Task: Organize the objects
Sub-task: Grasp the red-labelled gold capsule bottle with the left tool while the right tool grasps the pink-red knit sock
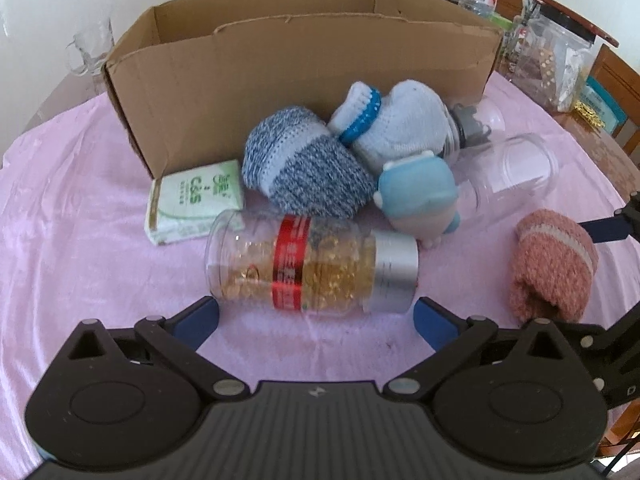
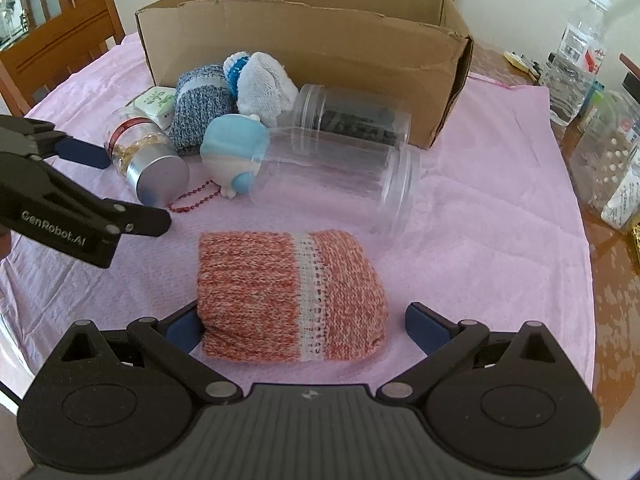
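A clear jar of golden capsules (image 1: pixel 312 264) with a red band and silver cap lies on its side on the pink cloth (image 1: pixel 80 240). My left gripper (image 1: pixel 316 320) is open just in front of it, one finger near each end. A pink knitted roll (image 2: pixel 292 294) lies right before my right gripper (image 2: pixel 302 326), which is open with its fingers at the roll's two ends. Behind are a blue-grey knitted roll (image 1: pixel 304 164), a white knitted roll with a blue band (image 1: pixel 396 124), a blue plush toy (image 1: pixel 420 196), a green tissue pack (image 1: pixel 192 200) and empty clear jars (image 2: pixel 340 176).
An open cardboard box (image 1: pixel 280 60) stands at the back of the cloth. Off the cloth on the right are a water bottle (image 2: pixel 576 56) and plastic containers (image 2: pixel 612 164). Wooden chairs (image 2: pixel 60 52) flank the table. A glass mug (image 1: pixel 88 52) sits at the far left.
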Tool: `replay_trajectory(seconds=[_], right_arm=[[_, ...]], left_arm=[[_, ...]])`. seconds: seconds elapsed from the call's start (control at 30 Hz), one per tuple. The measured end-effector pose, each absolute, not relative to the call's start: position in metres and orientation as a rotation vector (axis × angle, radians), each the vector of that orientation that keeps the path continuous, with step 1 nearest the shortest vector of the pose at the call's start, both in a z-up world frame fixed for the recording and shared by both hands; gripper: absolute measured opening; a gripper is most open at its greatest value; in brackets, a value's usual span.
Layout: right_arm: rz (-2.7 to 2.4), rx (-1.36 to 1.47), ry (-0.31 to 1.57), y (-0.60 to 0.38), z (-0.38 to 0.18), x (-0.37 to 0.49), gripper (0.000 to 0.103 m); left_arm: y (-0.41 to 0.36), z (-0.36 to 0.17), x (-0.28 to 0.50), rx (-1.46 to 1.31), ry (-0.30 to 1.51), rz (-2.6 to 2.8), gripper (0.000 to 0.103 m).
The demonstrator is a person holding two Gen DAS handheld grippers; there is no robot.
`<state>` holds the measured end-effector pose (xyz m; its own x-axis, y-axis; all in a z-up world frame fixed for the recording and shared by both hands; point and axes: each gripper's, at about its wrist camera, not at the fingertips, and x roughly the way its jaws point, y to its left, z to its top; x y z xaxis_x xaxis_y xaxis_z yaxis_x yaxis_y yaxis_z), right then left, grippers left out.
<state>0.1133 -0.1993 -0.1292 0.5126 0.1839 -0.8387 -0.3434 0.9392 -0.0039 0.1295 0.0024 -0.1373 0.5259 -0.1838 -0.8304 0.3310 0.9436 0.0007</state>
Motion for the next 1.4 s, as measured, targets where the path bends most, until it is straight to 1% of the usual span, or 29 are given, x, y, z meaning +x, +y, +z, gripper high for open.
replay_trajectory(seconds=[0.33, 0.67, 0.77, 0.87, 0.9, 1.1, 1.33, 1.4], right_arm=[[0.314, -0.175, 0.980, -0.191, -0.130, 0.121, 0.103], [0.270, -0.163, 1.052, -0.185, -0.127, 0.128, 0.103], [0.259, -0.159, 1.066, -0.183, -0.126, 0.128, 0.103], [0.249, -0.156, 1.081, -0.182, -0.124, 0.128, 0.103], [0.248, -0.149, 1.084, -0.182, -0.124, 0.128, 0.101], [0.246, -0.162, 1.099, -0.182, -0.116, 0.130, 0.088], [0.273, -0.185, 1.104, -0.182, -0.104, 0.130, 0.081], [0.283, -0.197, 1.101, -0.182, -0.100, 0.130, 0.080]], left_arm=[[0.000, -0.129, 0.136, 0.228, 0.942, -0.365, 0.102], [0.001, -0.122, 0.151, 0.216, 0.954, -0.401, 0.101], [0.000, -0.123, 0.156, 0.206, 0.969, -0.420, 0.099], [-0.001, -0.124, 0.157, 0.202, 0.986, -0.436, 0.095], [0.000, -0.124, 0.157, 0.203, 0.991, -0.440, 0.093], [0.001, -0.120, 0.157, 0.219, 1.010, -0.440, 0.093], [0.001, -0.109, 0.155, 0.254, 1.043, -0.463, 0.093], [0.001, -0.105, 0.154, 0.258, 1.052, -0.471, 0.093]])
